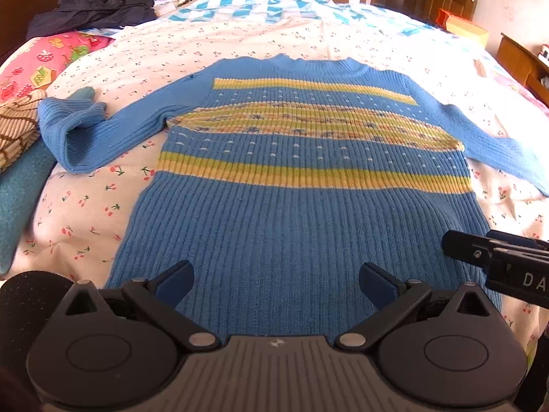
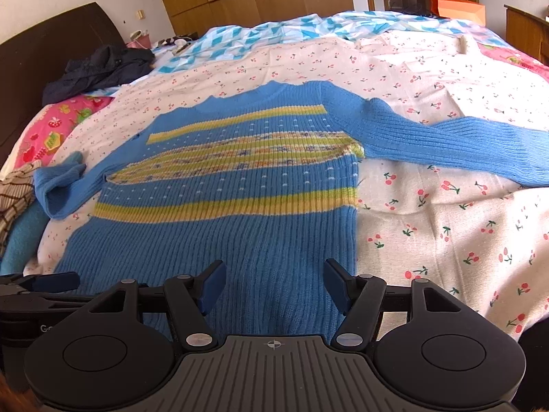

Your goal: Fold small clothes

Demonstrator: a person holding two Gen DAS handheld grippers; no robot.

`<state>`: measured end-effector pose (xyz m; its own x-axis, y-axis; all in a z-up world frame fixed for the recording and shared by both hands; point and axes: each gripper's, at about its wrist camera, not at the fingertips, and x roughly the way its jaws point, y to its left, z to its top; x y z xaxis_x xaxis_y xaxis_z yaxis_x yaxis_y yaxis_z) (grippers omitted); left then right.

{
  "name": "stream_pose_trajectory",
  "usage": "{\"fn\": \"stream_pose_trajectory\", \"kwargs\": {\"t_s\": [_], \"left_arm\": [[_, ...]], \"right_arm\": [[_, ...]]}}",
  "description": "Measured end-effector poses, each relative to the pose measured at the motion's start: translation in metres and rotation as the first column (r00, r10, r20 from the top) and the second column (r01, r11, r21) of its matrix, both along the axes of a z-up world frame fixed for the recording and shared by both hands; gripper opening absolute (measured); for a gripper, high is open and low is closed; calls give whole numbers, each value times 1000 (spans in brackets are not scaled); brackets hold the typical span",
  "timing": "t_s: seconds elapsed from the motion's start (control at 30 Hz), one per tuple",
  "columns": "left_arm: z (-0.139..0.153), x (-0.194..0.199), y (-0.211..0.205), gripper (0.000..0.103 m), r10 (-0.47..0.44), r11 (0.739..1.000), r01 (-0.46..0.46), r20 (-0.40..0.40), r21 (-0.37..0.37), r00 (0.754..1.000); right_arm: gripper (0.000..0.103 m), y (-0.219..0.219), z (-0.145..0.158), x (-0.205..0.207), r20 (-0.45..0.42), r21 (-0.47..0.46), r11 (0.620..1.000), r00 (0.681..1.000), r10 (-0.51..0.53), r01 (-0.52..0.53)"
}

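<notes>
Blue ribbed knit, banded in yellow and green, fills the middle of both views: a small sweater [image 1: 302,213] lies flat, front up, on a bed covered by a cream cherry-print sheet [image 1: 192,44]. Its collar points toward 12 o'clock and its hem toward 6 o'clock, just ahead of both tools. In the left wrist view the left sleeve [image 1: 79,134] runs out toward 9 o'clock with its cuff doubled back on itself, while the other sleeve [image 2: 456,144] stretches toward 3 o'clock, lying straight on the sheet.

The left gripper [image 1: 274,286] hovers over the hem at 6 o'clock, jaws spread wide and holding nothing. The right gripper [image 2: 274,286] sits over the hem's right side (its own right jaw near the sweater's edge), jaws likewise spread and empty; whether either touches the knit cannot be told.

At 9 o'clock a brown-striped garment [image 1: 15,130] rests on teal cloth [image 1: 20,199], the sleeve cuff touching it. A dark jacket [image 1: 92,8] lies bunched at 11 o'clock by a pink fruit-print pillow [image 1: 41,65], and a blue-and-white patterned quilt [image 1: 247,3] lies at 12 o'clock.
</notes>
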<state>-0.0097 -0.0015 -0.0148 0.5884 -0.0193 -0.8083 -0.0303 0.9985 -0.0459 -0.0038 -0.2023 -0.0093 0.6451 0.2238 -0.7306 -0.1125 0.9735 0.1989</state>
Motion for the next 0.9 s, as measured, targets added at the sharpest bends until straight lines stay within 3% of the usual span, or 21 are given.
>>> {"fn": "stream_pose_trajectory", "kwargs": {"t_s": [0.47,0.9], "left_arm": [[1,-2,10,103,4,998,-3,23,-62,1000],[4,-3,11,103,3,997,-1,34,-74,999]], "right_arm": [[63,19,10,5,5,-51,999,1000,15,-15],[63,19,12,5,-9,-61,998,1000,17,-17]]}}
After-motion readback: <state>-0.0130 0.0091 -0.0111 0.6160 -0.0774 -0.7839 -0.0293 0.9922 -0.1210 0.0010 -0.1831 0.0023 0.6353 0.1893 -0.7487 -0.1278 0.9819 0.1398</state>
